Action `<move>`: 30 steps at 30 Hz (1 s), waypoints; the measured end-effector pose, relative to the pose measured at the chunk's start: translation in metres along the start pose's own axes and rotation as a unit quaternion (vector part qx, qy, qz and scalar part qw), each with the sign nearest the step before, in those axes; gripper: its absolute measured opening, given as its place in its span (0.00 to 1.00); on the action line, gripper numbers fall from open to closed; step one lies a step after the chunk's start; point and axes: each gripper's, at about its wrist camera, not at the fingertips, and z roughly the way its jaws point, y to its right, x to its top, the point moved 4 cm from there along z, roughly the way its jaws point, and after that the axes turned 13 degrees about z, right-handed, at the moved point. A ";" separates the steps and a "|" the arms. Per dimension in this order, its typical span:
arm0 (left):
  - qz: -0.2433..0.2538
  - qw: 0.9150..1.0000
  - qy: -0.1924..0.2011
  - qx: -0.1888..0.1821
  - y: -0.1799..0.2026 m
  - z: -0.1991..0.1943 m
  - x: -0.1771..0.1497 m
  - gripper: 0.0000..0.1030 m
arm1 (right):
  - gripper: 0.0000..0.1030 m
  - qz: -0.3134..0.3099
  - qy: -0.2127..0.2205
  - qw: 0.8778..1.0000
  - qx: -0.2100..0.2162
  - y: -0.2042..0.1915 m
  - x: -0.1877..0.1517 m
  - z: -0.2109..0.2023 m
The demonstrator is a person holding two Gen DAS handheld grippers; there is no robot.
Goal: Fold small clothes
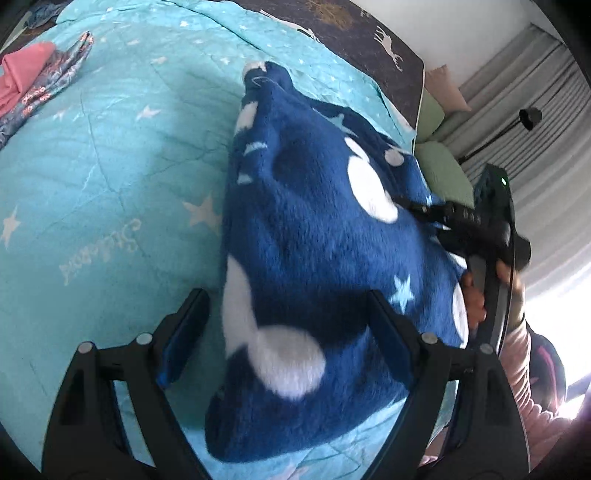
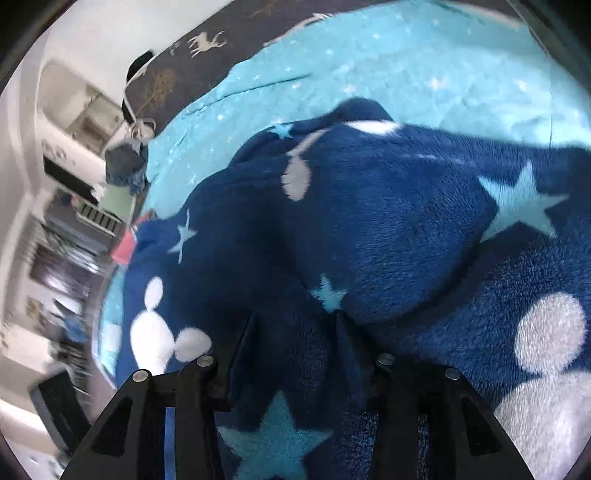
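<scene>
A fuzzy navy garment (image 1: 314,229) with white blobs and pale stars is lifted above the turquoise bedspread (image 1: 110,166). My left gripper (image 1: 286,295) is open, its fingers wide apart, with the garment's edge lying between them. My right gripper (image 2: 295,317) is shut on a fold of the same garment (image 2: 406,229), which fills most of the right wrist view. The right gripper also shows in the left wrist view (image 1: 417,208), clamped on the garment's far corner.
A pink cloth (image 1: 22,74) and a patterned blue garment (image 1: 55,85) lie at the bed's far left. A dark deer-print cover (image 1: 351,22) runs along the bed's far edge. Green pillows (image 1: 439,158) and grey curtains (image 1: 535,122) are at right.
</scene>
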 end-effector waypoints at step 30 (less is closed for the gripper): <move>0.158 0.985 0.046 0.058 0.106 -0.042 0.050 0.22 | 0.49 0.003 0.025 0.999 0.037 0.049 -0.086 -0.103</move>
